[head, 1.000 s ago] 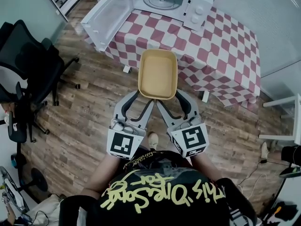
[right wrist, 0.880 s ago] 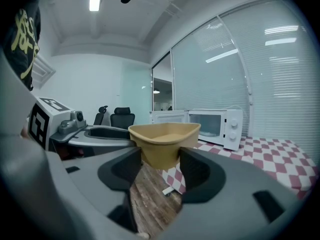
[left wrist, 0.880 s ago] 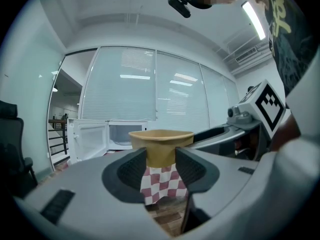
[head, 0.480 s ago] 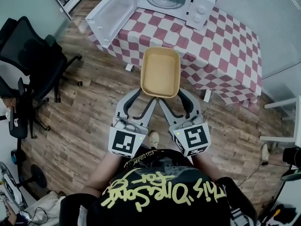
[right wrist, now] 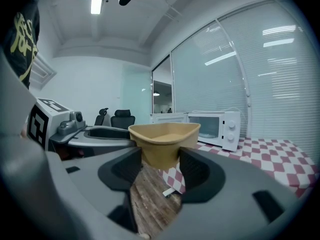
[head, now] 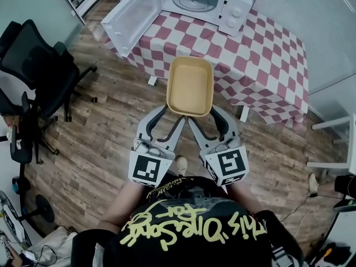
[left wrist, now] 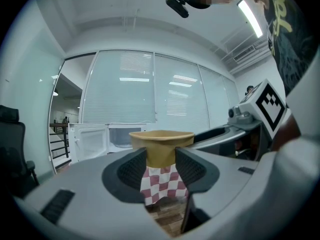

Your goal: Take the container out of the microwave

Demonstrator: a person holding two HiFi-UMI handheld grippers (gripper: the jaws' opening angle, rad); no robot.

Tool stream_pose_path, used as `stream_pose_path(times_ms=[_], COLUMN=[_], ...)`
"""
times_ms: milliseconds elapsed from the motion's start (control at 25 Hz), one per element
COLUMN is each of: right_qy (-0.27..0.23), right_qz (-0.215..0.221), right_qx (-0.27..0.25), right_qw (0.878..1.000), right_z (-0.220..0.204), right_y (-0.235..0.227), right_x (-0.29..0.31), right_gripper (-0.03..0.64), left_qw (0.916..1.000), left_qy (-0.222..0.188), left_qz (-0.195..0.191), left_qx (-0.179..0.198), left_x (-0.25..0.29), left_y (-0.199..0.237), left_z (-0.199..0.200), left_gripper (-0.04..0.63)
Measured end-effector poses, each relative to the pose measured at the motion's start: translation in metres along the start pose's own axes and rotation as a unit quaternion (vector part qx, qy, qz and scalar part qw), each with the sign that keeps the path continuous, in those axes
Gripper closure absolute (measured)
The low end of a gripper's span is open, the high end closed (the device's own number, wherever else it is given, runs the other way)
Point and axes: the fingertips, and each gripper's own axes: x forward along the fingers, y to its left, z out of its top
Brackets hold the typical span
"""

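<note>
Two grippers share the load. The left gripper [head: 169, 116] and the right gripper [head: 205, 116] each have their jaws set partly apart and closed on a near corner of the tan container [head: 190, 87], with the pads pressed against its tapering wall just below the rim. Both point roughly level, side by side, so the container rides upright and open-topped. It looks empty.

The container hangs in the air in front of the person, over the near edge of the table [head: 267, 60] with the red-and-white checked cloth, and touches nothing but the pads. Beyond it, at the far end of the table, the white microwave [head: 236, 10] stands with its door [head: 129, 20] swung wide. Only the bare glass turntable [head: 193, 0] shows inside the cavity.

As I read it, the main step is done, since the container is well clear of the oven. What seems left is setting it down, probably on the cloth, and letting go.
</note>
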Motion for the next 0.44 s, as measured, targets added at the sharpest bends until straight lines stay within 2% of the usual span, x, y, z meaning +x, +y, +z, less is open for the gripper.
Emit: stream_pose_path(times_ms=[440], right_qy=[-0.001], right_qz=[0.002], right_qx=[0.005], right_qw=[1.0], right_z=[-0.0007], right_y=[-0.0013], right_x=[0.0], right_gripper=[0.374], left_qw=[1.0], left_qy=[0.006], left_qz=[0.002], left_qx=[-0.001], left_x=[0.001], left_y=[-0.0007], left_z=[-0.0006], left_gripper=[0.411])
